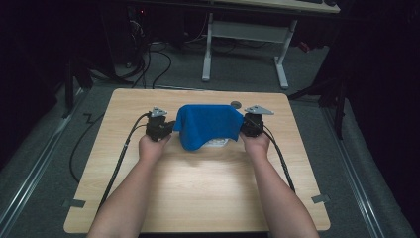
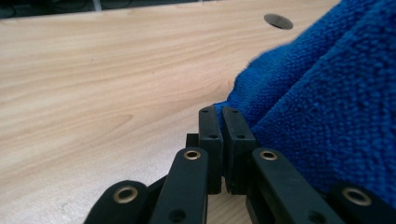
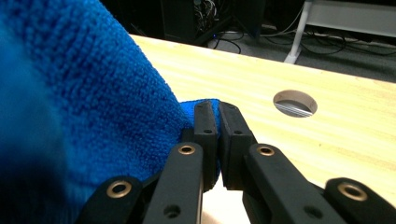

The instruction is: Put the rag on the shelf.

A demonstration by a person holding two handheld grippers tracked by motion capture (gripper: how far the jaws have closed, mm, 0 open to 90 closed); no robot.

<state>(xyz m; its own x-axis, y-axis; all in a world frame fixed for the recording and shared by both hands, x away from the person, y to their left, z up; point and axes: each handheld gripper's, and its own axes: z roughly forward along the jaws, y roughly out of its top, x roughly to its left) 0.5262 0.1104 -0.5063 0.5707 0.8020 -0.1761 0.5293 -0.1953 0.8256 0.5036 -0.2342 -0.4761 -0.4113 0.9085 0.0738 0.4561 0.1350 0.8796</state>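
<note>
A blue terry towel (image 1: 205,125) is held up between both grippers over the middle of the wooden table (image 1: 198,183), sagging toward the person. The left gripper (image 1: 168,128) pinches the towel's left corner; in the left gripper view its jaws are closed together (image 2: 221,122) with blue cloth (image 2: 327,112) caught at the tips. The right gripper (image 1: 246,125) pinches the right corner; in the right gripper view its jaws are shut (image 3: 216,116) on the towel (image 3: 93,107). Something white (image 1: 218,143) peeks out under the towel's lower edge.
A round cable hole (image 1: 236,104) (image 3: 295,103) (image 2: 278,21) sits in the table behind the towel. Cables trail from each gripper toward the front. A white desk frame (image 1: 245,44) and floor cables lie beyond the table.
</note>
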